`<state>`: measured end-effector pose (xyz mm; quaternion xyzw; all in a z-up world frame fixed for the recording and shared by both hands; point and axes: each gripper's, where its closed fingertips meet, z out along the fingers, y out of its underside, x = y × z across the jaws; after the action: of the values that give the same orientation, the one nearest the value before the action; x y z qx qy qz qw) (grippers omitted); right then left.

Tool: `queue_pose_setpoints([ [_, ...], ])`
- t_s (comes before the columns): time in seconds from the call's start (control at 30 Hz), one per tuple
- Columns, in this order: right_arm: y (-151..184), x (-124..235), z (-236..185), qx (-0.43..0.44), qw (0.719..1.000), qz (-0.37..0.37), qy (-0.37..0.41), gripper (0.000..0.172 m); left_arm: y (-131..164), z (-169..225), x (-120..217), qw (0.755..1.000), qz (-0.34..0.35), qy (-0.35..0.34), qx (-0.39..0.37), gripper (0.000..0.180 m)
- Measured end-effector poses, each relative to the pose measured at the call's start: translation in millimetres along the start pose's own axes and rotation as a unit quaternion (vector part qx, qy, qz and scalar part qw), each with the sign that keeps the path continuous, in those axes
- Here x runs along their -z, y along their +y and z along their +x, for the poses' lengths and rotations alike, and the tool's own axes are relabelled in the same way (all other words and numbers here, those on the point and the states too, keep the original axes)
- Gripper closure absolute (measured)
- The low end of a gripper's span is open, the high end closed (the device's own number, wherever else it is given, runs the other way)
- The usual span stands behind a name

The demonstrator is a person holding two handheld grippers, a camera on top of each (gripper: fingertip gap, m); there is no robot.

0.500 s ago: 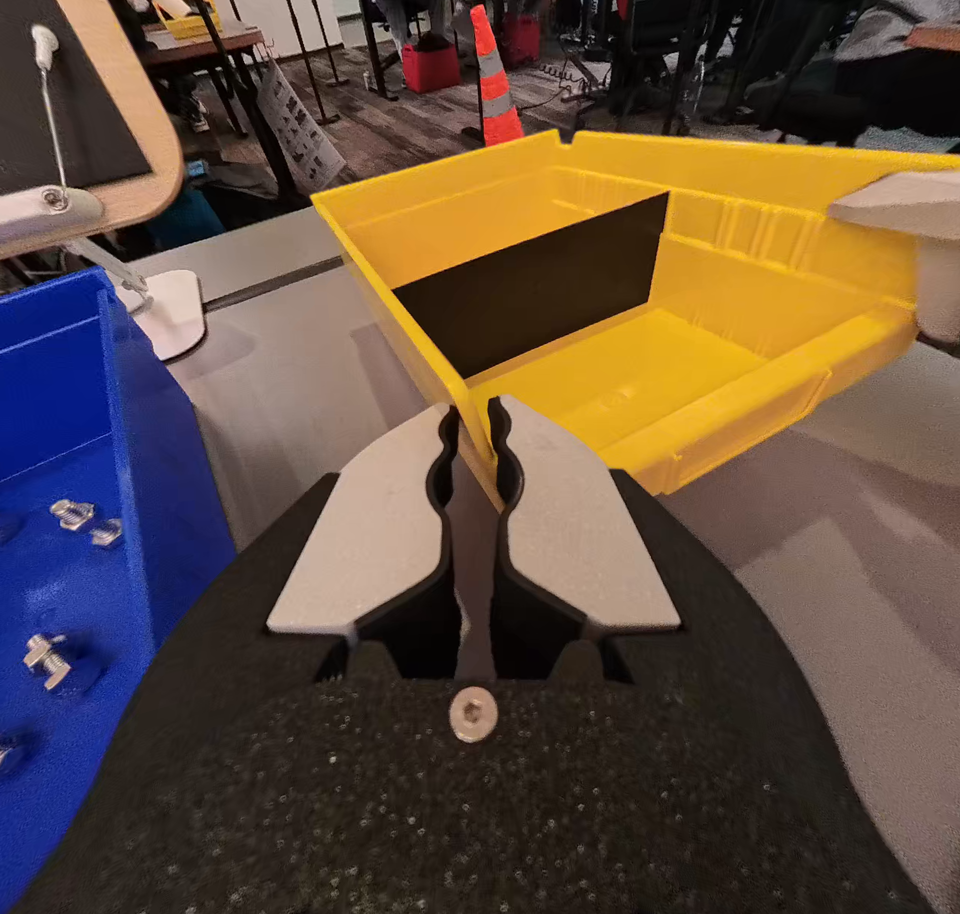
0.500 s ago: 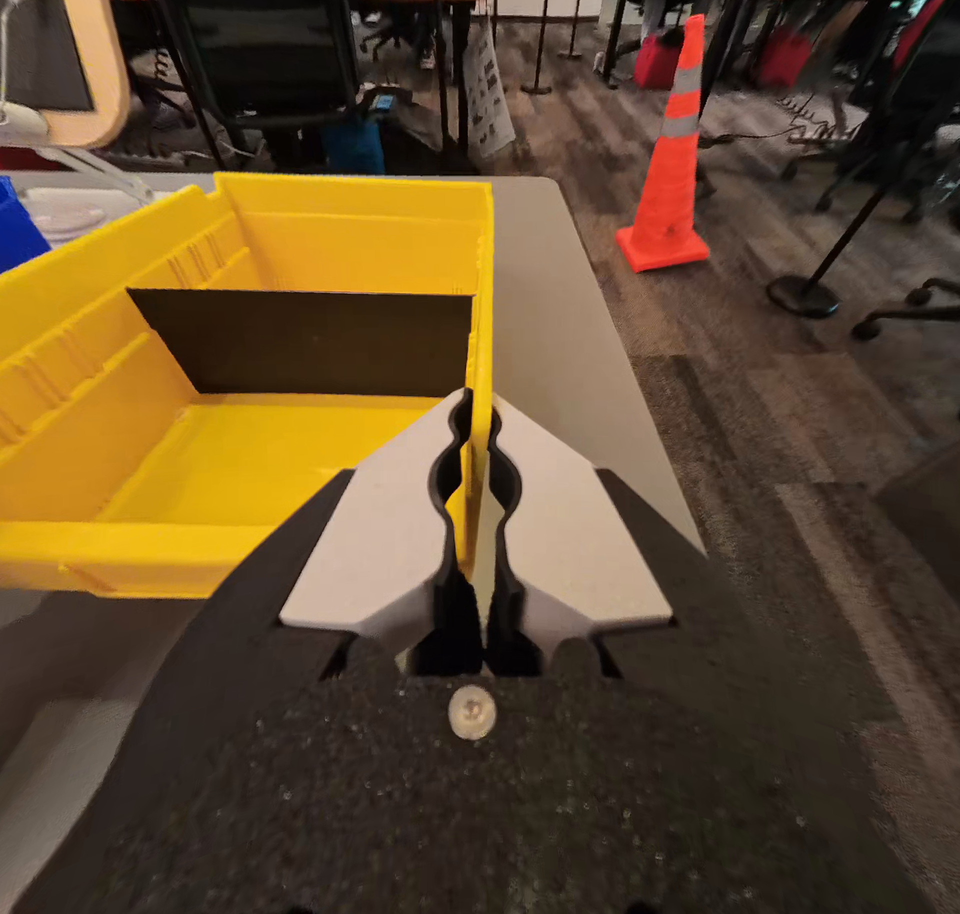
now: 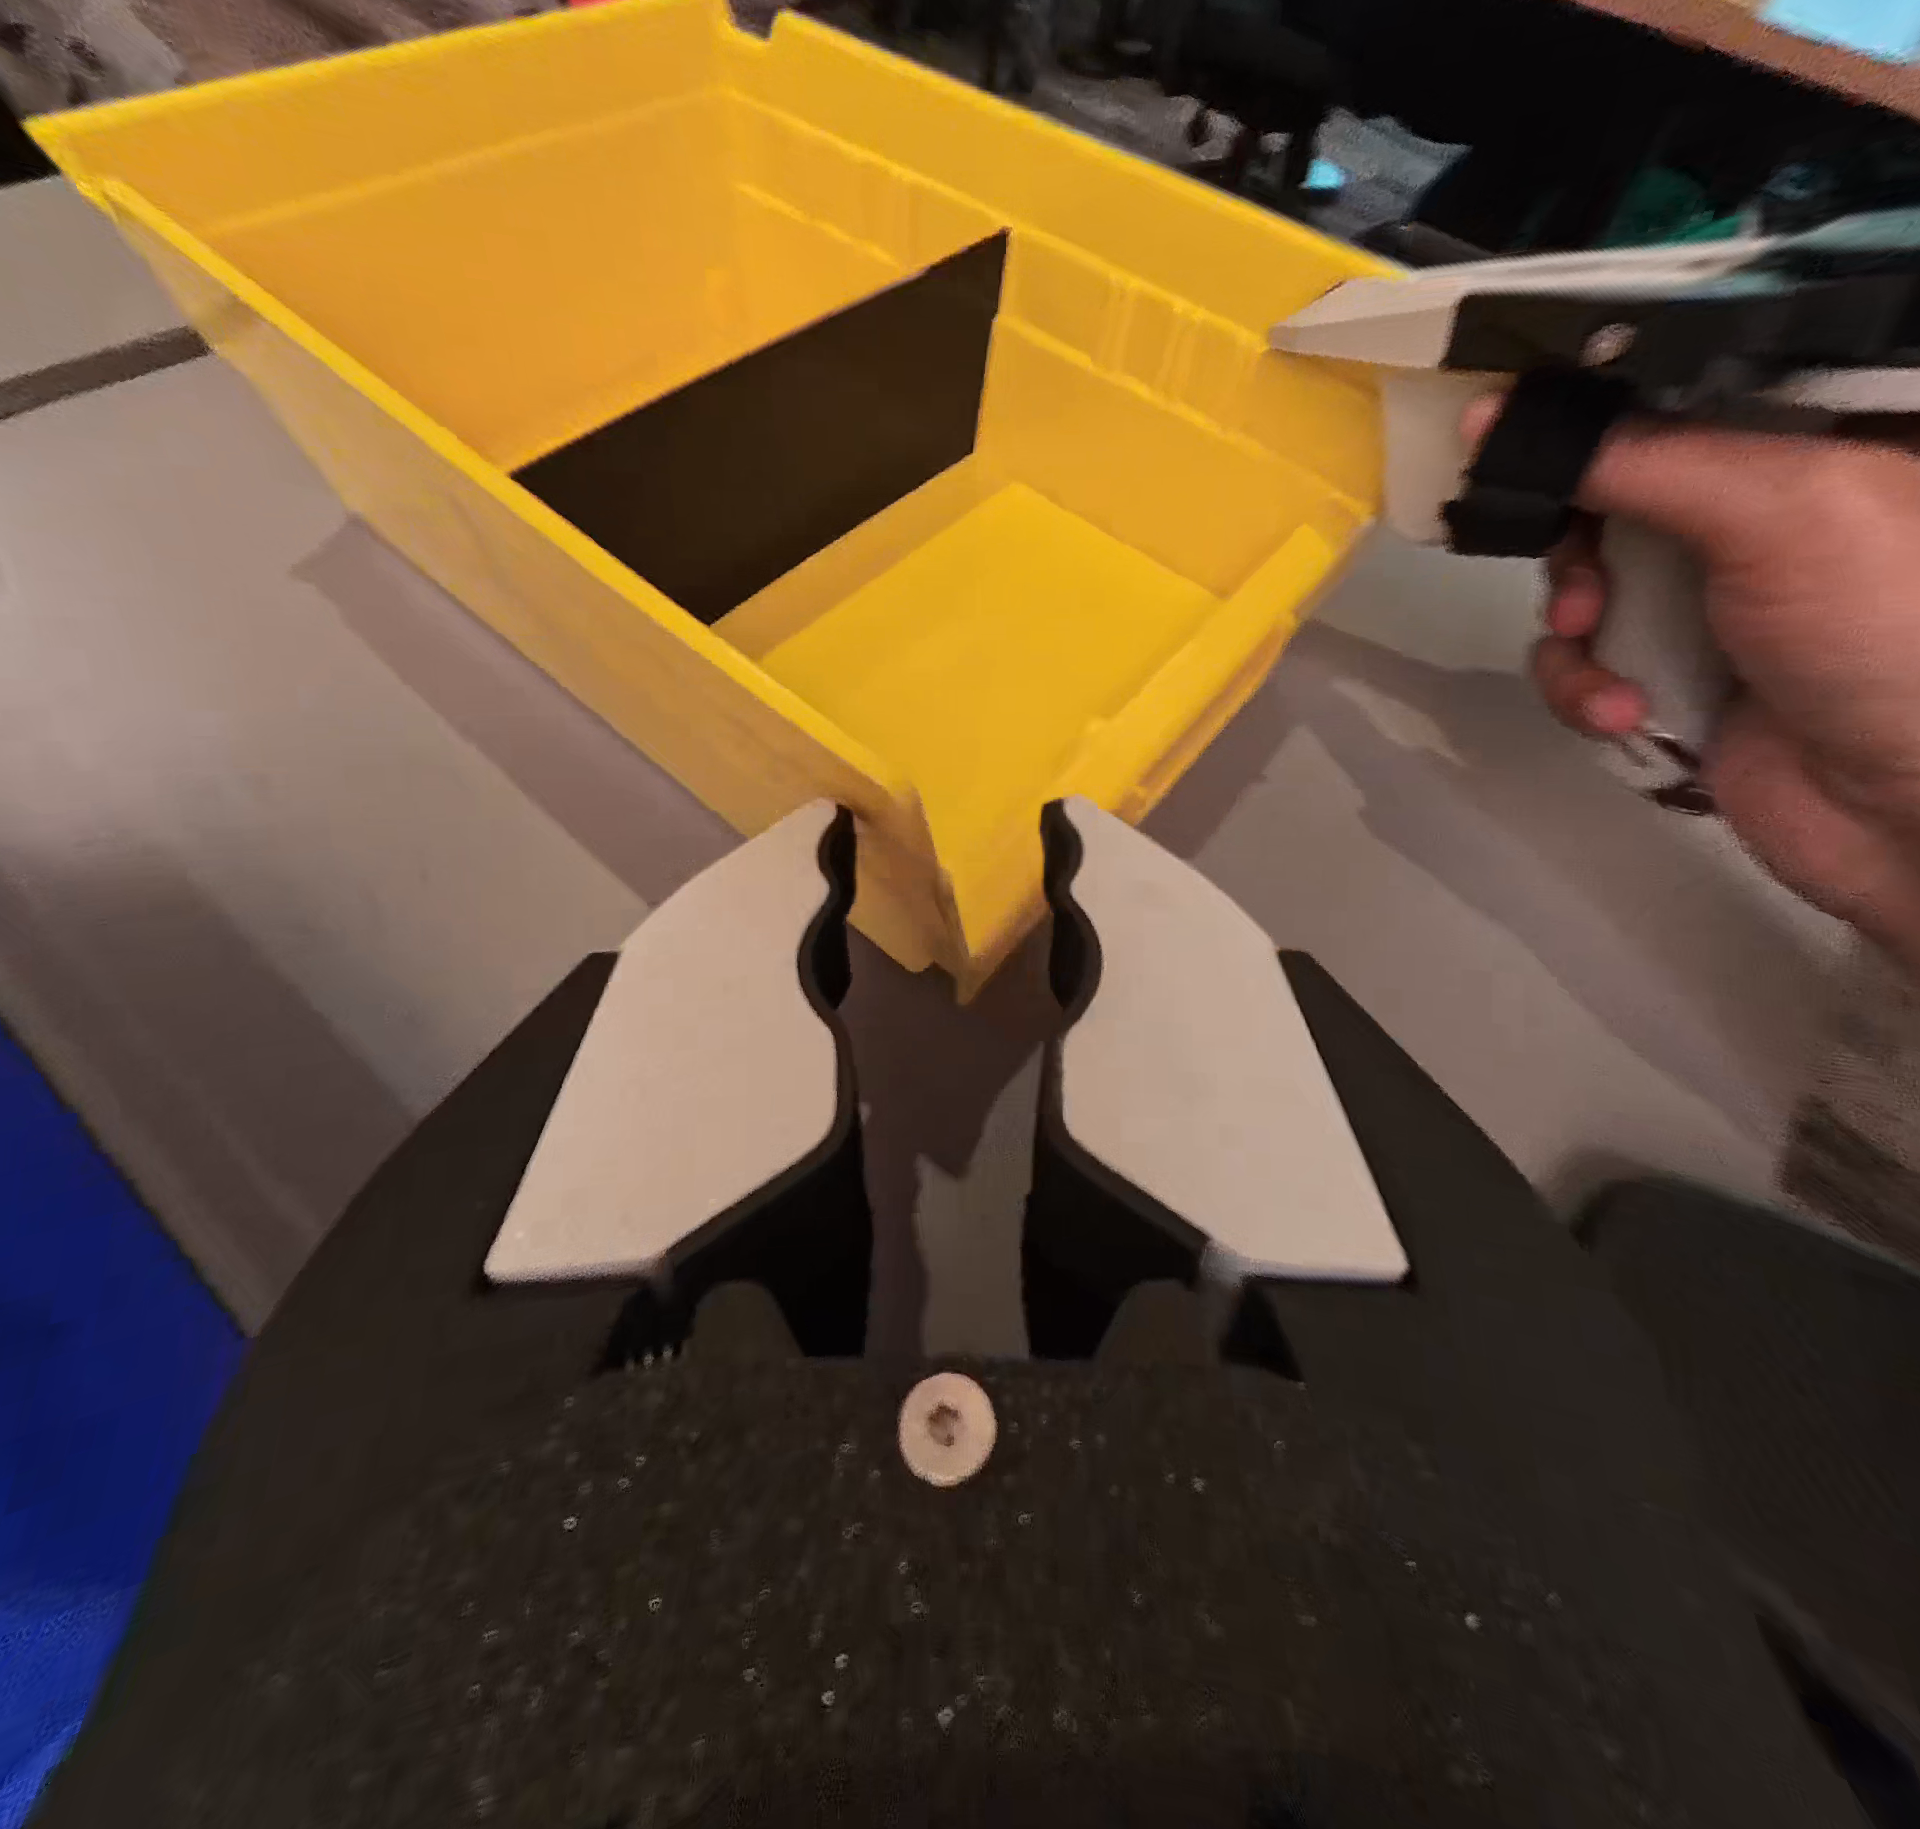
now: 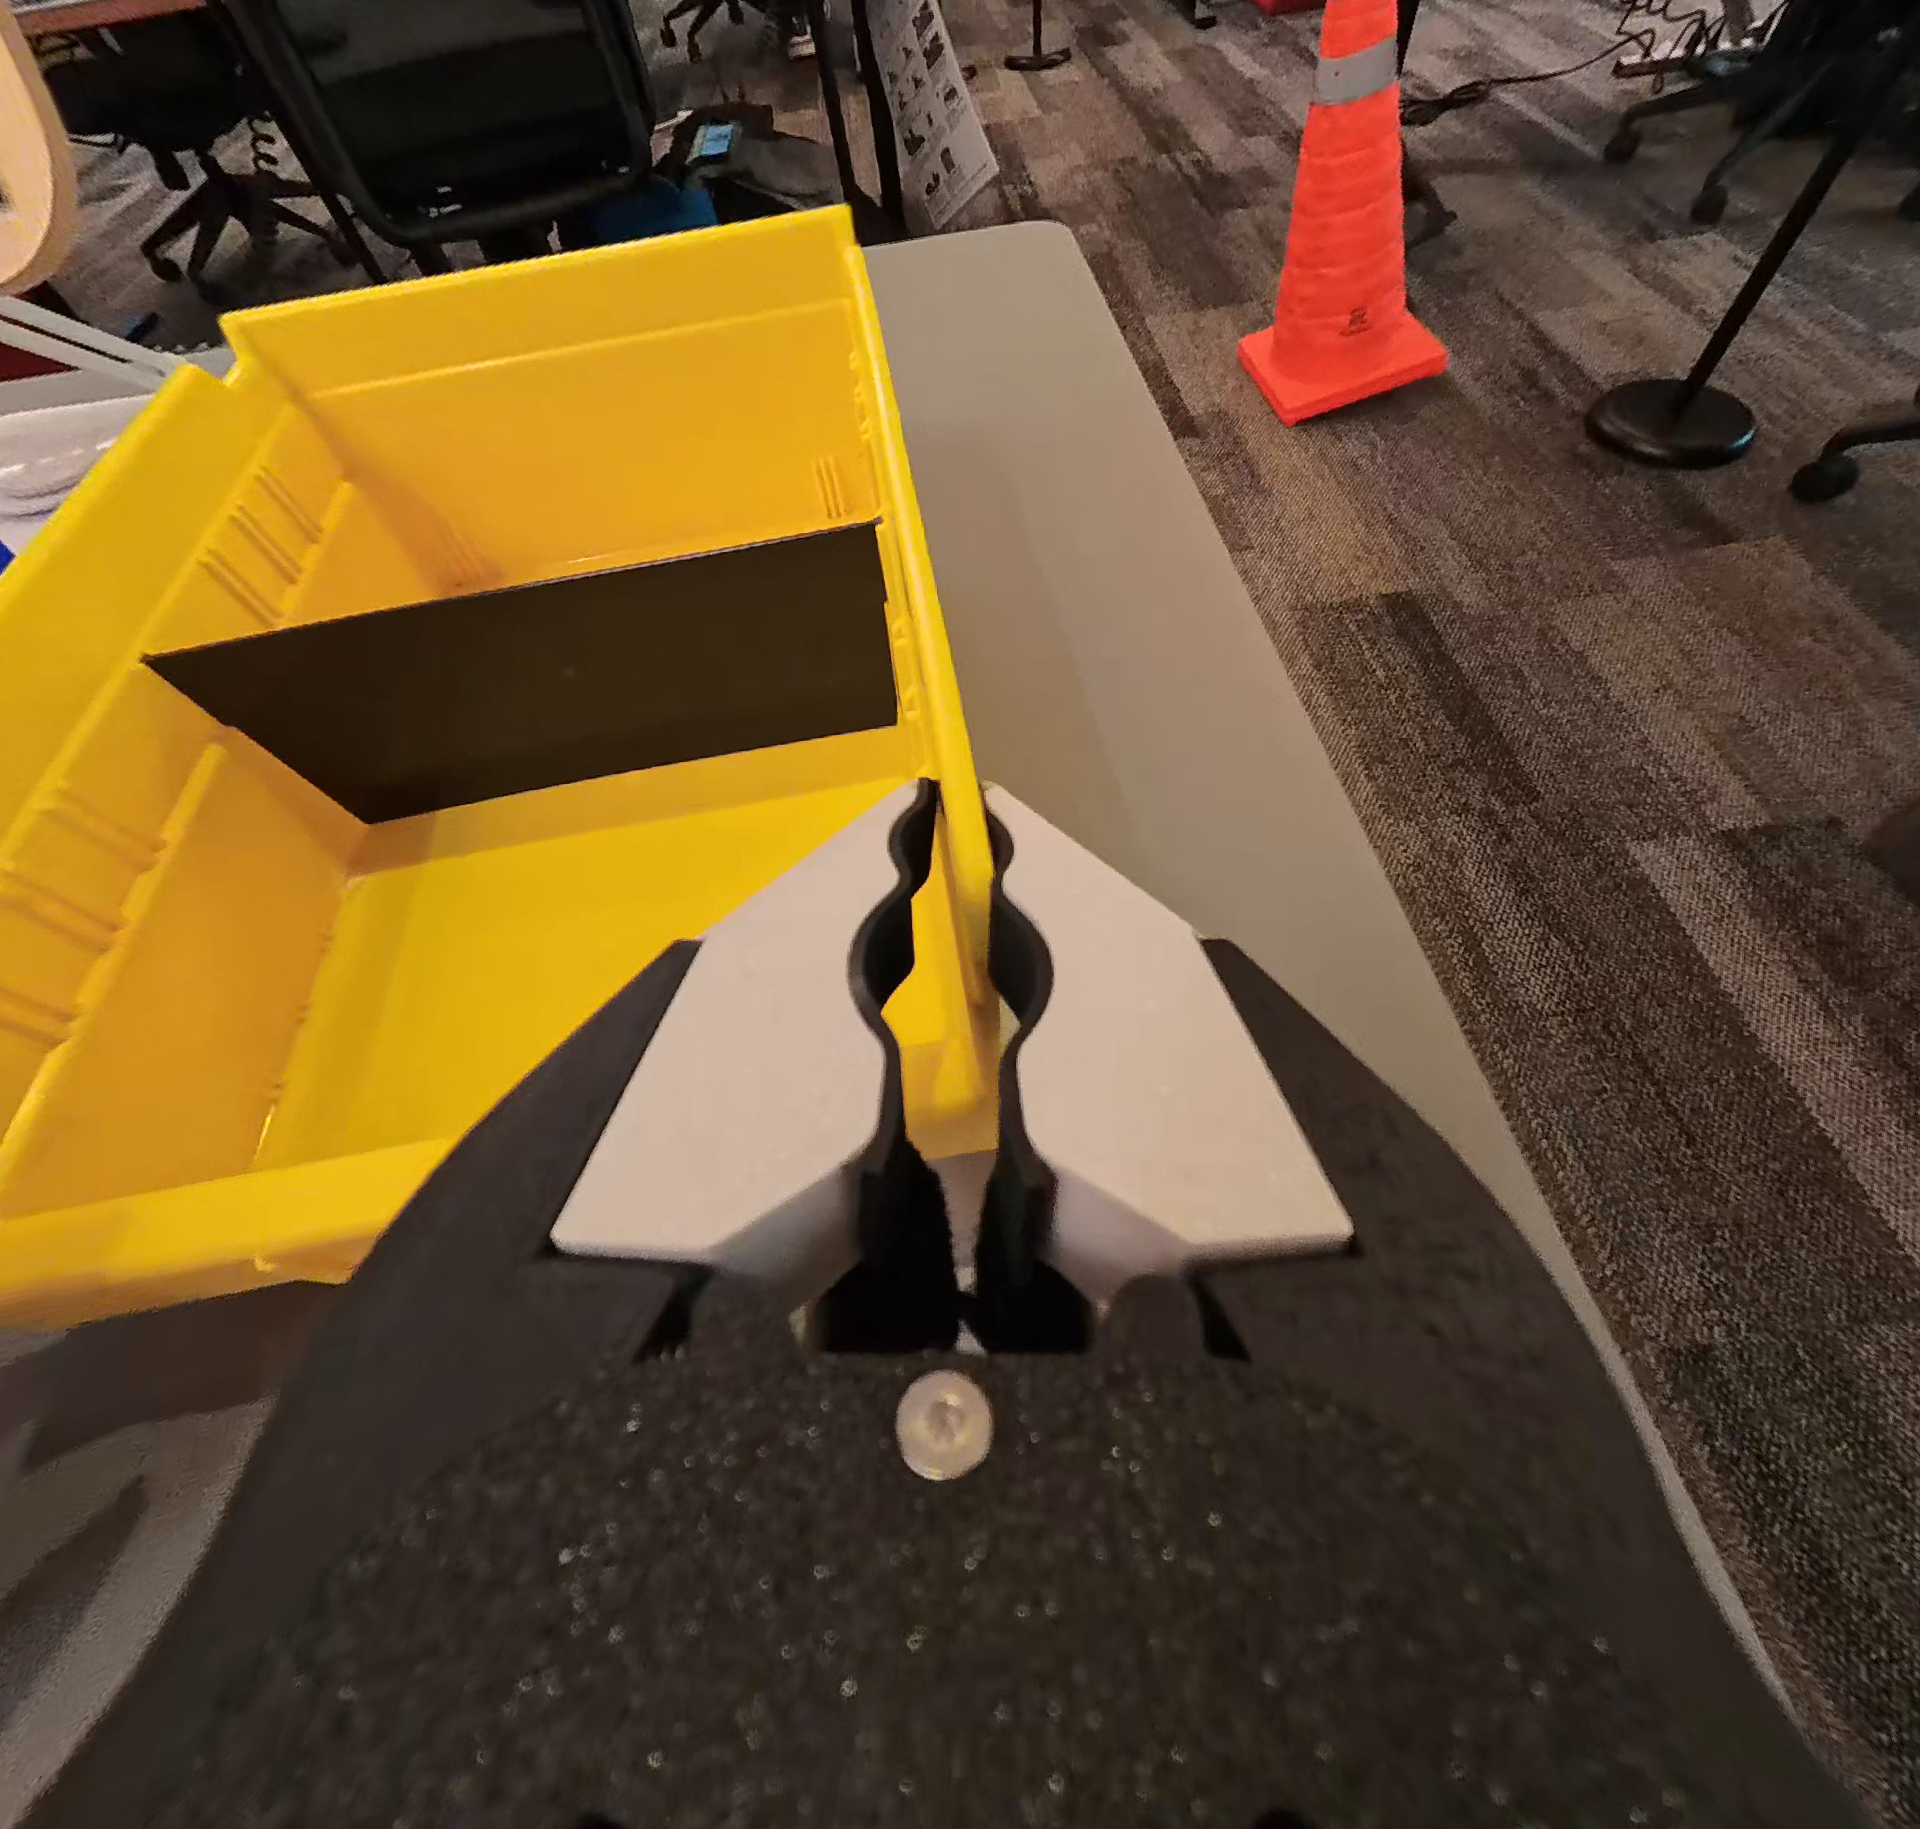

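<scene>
Grippers at the smooth yellow plastic bin [image 3: 582,252]

Your left gripper [image 3: 948,823] stands wide, straddling the bin's corner at 12 o'clock; your right gripper [image 4: 958,803] clamps narrow on its thin side wall.

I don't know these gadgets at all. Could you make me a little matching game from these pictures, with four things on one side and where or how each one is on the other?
Things:
1. left claw
2. right claw
3. black divider
4. orange cone

Places or states:
A. standing on the carpet
B. fingers spread, either side of a corner of the yellow bin
C. upright across the inside of the bin
D. closed on the bin's thin side wall

Pairs: 1-B, 2-D, 3-C, 4-A
</scene>
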<state>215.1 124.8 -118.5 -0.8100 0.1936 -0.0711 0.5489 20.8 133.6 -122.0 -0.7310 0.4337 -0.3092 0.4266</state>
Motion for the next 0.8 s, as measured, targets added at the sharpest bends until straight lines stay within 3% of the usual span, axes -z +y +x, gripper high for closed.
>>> queue_pose_setpoints([
  [0.13,-16,14,3,0.052,0.997,0.035,0.04,0.156,-28,-4,69,0.997,0.049,0.055,0.01,0.146],
  [0.23,-49,41,-13,0.119,0.987,0.081,0.077,0.148,-48,-47,143,0.993,0.12,0.003,-0.01,0.146],
  [0.3,-74,62,-57,0.14,0.981,0.13,0.045,0.148,-49,-97,191,0.985,0.147,-0.082,-0.022,0.144],
  [0.43,-76,89,-203,0.085,0.968,0.179,-0.152,0.147,-17,-191,259,0.957,0.167,-0.237,0.009,0.135],
  [0.5,-46,86,-265,0.06,0.962,0.138,-0.228,0.143,13,-213,262,0.956,0.147,-0.248,0.053,0.13],
  [0.6,-5,69,-307,0.048,0.965,0.098,-0.239,0.14,53,-225,248,0.959,0.11,-0.254,0.066,0.128],
  [0.73,41,38,-332,0.107,0.974,0.045,-0.196,0.137,83,-232,220,0.967,0.039,-0.249,0.047,0.134],
  [0.8,53,23,-334,0.124,0.979,0.02,-0.162,0.149,85,-236,212,0.966,0.033,-0.248,0.06,0.147],
])
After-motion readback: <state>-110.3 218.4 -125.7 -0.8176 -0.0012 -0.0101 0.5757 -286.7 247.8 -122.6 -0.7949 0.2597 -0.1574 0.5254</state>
